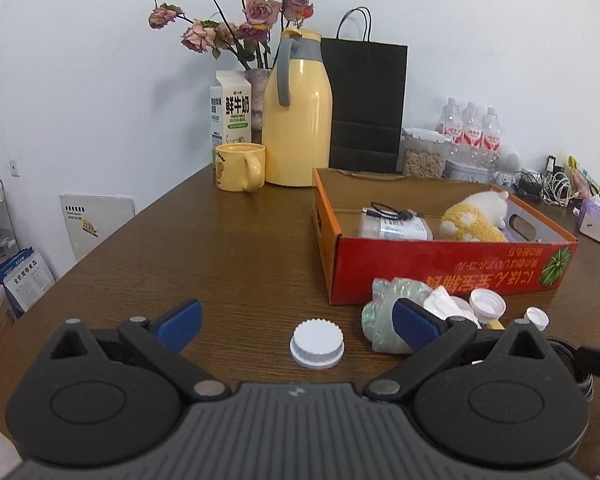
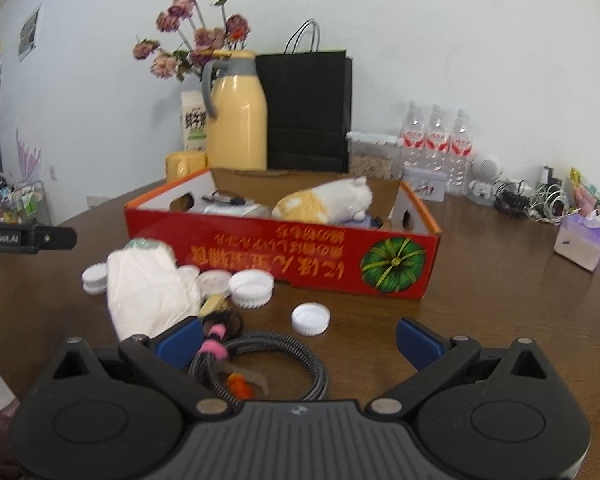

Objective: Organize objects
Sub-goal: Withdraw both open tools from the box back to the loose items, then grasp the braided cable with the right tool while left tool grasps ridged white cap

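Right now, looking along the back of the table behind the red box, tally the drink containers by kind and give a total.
Water bottles: 3
Yellow jug: 1
Yellow mug: 1
Milk carton: 1
Total: 6

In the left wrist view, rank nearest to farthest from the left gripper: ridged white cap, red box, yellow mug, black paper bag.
1. Ridged white cap, between the fingers.
2. Red box, ahead right.
3. Yellow mug, ahead left.
4. Black paper bag, by the wall.
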A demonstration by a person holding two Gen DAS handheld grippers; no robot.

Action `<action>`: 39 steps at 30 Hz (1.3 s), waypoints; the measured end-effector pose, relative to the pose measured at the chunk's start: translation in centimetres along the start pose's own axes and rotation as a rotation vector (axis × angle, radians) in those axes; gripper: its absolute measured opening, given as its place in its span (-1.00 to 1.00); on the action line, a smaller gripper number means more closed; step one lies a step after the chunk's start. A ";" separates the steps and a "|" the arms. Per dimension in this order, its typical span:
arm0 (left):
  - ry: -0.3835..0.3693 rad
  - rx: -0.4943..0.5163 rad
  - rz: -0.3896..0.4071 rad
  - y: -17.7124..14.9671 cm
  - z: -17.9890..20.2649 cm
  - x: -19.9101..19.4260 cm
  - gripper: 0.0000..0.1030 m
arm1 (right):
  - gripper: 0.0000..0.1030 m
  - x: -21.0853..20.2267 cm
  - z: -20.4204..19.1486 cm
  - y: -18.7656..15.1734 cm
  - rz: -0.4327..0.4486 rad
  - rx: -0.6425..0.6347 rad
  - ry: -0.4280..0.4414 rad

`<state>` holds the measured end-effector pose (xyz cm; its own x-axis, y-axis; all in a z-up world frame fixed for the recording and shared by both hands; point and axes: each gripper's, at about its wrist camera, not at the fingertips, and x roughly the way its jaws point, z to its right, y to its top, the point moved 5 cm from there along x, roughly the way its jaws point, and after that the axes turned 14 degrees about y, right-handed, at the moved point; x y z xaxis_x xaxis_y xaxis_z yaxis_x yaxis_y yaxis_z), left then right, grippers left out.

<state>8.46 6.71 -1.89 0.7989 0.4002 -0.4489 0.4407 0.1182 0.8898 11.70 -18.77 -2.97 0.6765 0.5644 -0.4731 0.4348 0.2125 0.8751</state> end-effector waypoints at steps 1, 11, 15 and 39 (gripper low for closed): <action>-0.001 0.003 -0.004 -0.1 0.1 0.1 1.00 | 1.00 0.3 -0.1 -0.2 -0.015 0.000 0.006; 0.009 0.017 -0.040 -0.8 -0.2 1.2 1.00 | 1.00 3.4 -0.5 -1.5 -0.121 -0.005 0.034; 0.016 0.020 -0.062 -1.2 -0.4 1.8 1.00 | 1.00 4.2 -0.3 -1.5 -0.136 -0.006 0.037; 0.026 0.047 -0.100 -1.6 -0.4 3.3 1.00 | 0.67 3.9 0.9 -0.9 -0.066 0.058 0.082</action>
<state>10.23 8.18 -4.81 0.7394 0.4119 -0.5325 0.5370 0.1162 0.8356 14.51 -17.52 -5.70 0.5956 0.6141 -0.5178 0.5124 0.2060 0.8337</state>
